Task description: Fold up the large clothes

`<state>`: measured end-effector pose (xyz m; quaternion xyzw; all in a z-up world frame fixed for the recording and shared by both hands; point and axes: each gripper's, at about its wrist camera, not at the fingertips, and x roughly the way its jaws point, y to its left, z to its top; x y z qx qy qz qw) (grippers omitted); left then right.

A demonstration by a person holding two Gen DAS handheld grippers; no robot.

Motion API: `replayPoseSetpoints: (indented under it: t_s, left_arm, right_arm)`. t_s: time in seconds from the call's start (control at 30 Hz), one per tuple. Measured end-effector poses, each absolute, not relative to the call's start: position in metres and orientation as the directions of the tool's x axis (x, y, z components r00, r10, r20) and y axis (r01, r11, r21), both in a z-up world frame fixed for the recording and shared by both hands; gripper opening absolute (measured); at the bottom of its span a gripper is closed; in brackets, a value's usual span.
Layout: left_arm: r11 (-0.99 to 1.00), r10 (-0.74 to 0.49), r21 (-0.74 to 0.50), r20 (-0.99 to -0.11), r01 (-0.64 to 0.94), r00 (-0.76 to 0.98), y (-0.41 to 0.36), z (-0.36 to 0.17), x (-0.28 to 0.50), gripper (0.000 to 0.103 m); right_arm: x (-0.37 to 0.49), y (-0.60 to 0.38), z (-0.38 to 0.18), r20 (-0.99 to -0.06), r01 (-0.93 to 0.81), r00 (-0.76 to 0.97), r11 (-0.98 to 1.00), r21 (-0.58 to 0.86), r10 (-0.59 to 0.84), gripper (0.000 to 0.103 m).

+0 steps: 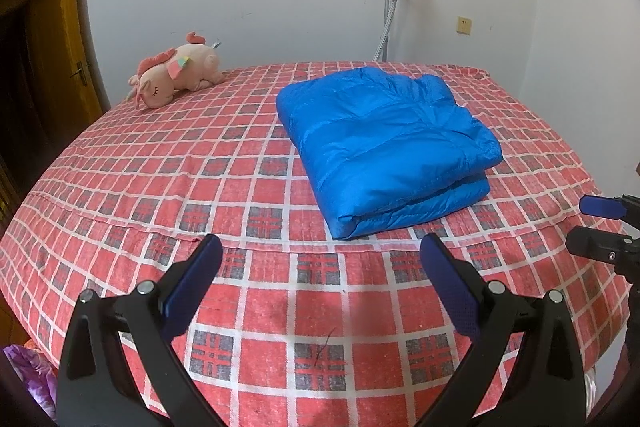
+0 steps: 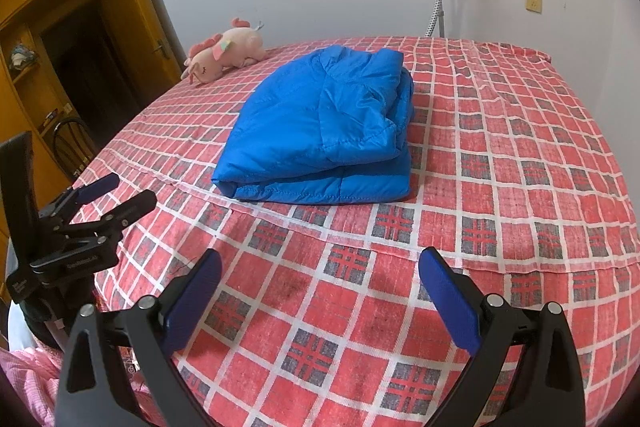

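The blue padded jacket [image 1: 388, 151] lies folded into a thick rectangular bundle on the bed [image 1: 120, 195], ahead of both grippers and well clear of their fingertips. From the left gripper [image 1: 320, 259] it sits ahead and slightly to the right; from the right gripper [image 2: 320, 275] it sits ahead and slightly to the left. Both grippers have their jaws spread wide with nothing between the blue pads, hovering over the near part of the checked bedspread. Each gripper shows at the edge of the other's view, the right one [image 1: 592, 223] also open there.

The jacket looks light, puffy and soft, with a smooth shiny shell that is likely to slip between flat pads and to spring back when released. The rounded fold faces the grippers, with two stacked layers showing; the looser ends, perhaps a collar or sleeve, bunch at the far right side, though the view is too distorted to be sure. Judging from this, the folding appears finished or nearly so. If more handling is needed, the firmest hold would be on the stitched hem or a quilted seam along the near edge, pinching through both layers rather than the slick puffed panels.

A pink plush toy [image 1: 176, 75] rests far ahead and to the left, well apart from the jacket.
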<state>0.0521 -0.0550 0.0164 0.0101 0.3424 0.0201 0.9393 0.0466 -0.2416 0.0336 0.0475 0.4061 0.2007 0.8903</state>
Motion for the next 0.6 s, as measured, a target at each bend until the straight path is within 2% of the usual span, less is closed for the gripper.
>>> replayPoseSetpoints:
  t_s: [0.6]
  left_arm:
    - [0.999, 0.028, 0.034, -0.657, -0.008, 0.753, -0.0553, 0.0132, 0.0546, 0.098]
  right_arm:
    - [0.0473, -0.2406, 0.0325, -0.704, -0.318, 0.59, 0.915, 0.246, 0.395, 0.099]
